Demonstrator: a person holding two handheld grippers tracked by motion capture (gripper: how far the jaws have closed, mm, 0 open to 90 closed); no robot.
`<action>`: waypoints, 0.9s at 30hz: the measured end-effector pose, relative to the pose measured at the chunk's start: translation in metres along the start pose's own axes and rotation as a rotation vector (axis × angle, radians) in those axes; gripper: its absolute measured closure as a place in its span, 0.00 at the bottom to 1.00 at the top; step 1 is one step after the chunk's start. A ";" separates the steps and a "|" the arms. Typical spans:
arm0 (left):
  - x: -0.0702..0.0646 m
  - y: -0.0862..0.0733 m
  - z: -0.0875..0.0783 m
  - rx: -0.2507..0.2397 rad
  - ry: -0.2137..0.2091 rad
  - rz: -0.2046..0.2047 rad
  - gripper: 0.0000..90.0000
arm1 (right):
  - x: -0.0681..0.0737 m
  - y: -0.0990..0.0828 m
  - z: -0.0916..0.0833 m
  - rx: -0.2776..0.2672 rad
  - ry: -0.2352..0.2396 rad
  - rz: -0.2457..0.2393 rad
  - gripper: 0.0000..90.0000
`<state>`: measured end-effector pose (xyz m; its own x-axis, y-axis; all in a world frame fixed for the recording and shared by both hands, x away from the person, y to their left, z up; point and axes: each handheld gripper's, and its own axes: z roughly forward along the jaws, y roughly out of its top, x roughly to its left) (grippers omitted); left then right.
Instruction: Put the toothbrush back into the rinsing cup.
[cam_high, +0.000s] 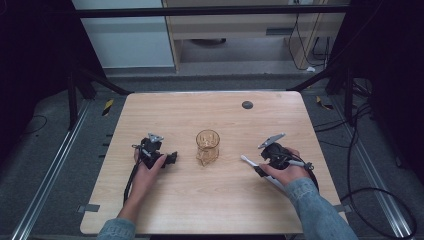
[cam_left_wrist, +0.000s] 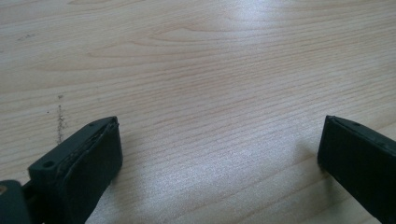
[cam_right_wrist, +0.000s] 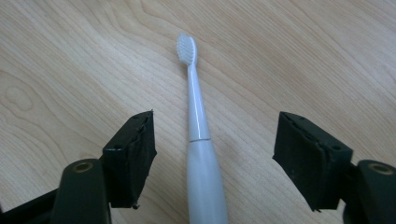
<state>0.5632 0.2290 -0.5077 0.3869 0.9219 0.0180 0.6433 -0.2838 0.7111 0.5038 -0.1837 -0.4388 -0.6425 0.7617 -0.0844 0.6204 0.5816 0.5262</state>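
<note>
While the right tongs (cam_right_wrist: 212, 158) are standing released astride the white toothbrush (cam_right_wrist: 198, 140), which is lying flat on the wooden surface (cam_high: 210, 200), they are needing a centred squeeze on its handle; the left tongs (cam_left_wrist: 219, 154) are resting released, the amber glass (cam_high: 207, 146) nearby.

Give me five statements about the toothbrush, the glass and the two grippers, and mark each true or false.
1. The white toothbrush lies flat on the table. True.
2. The right gripper already clamps the toothbrush. False: its pads stand apart from the handle on both sides.
3. The amber glass stands upright between the two grippers. True.
4. The left gripper holds the glass. False: its jaws stand open over bare wood.
5. The toothbrush stands inside the glass. False: it lies on the table to the right of the glass.
</note>
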 end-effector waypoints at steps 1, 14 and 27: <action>0.000 0.000 0.000 0.000 0.000 0.000 0.00 | -0.001 0.000 0.000 0.002 0.004 0.005 0.34; 0.000 0.000 0.000 0.000 -0.001 0.001 0.00 | 0.001 0.001 0.004 0.049 0.041 -0.016 0.52; 0.000 0.000 0.000 -0.001 -0.001 0.001 0.00 | 0.000 -0.018 0.017 0.164 0.062 -0.005 0.54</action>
<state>0.5636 0.2291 -0.5078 0.3883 0.9214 0.0177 0.6426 -0.2845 0.7114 0.4999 -0.1896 -0.4625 -0.6692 0.7424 -0.0318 0.6789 0.6282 0.3801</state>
